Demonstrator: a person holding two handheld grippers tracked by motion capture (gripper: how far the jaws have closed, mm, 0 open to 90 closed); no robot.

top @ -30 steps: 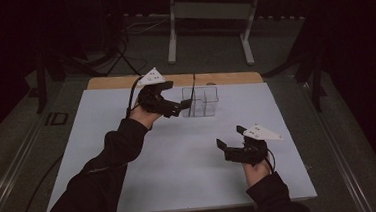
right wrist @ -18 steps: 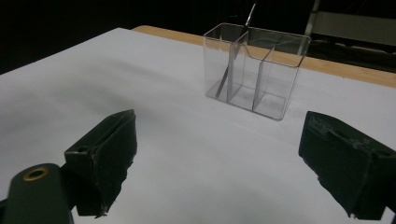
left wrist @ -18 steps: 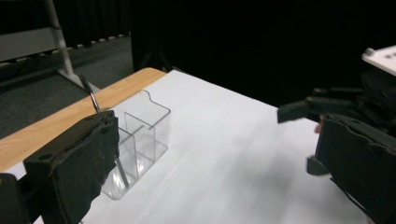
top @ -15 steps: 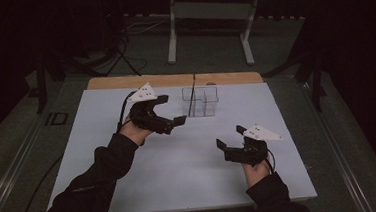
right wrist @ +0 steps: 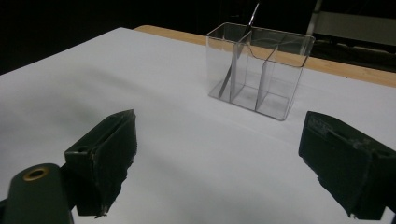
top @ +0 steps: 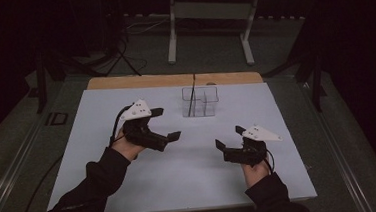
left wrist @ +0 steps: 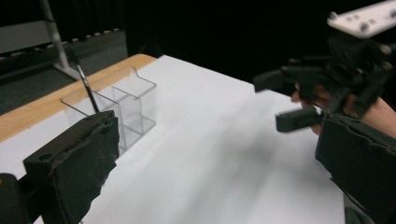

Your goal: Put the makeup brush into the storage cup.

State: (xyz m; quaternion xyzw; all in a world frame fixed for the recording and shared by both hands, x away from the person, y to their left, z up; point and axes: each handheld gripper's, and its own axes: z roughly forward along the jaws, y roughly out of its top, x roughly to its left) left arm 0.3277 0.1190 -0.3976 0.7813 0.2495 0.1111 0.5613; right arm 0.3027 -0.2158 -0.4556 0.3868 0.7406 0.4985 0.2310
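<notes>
Dark room all around, with a white table top [top: 181, 186] lit in the middle and a wooden strip [top: 174, 80] along its far edge. Near that far edge, about the centre, a clear box [top: 200, 101] with dividers, standing upright on the white surface. Inside its left compartment, as seen from above, a thin dark stick [top: 192, 95], leaning and rising above the rim; also visible in the right gripper view as a slim rod [right wrist: 238, 51] tilted in the leftmost compartment of the box [right wrist: 259, 67]. Left gripper [top: 166, 123] held above the table, left of and nearer than the box, well apart from it, jaws pointing to the right. Jaws spread wide, nothing between them, touching nothing; same in the left gripper view, with the two black pads far apart at both sides and only bare table between. Box [left wrist: 116, 105] seen there behind the left pad, with the stick [left wrist: 86, 84] in it. Right gripper [top: 230, 137] low over the table at the right, nearer than the box and well apart from it, jaws pointing left. Also released, wide open and empty; in the right gripper view only white surface between the pads. Right gripper [left wrist: 285, 100] visible as well from the left gripper view, open, held in a hand [left wrist: 373, 109].
</notes>
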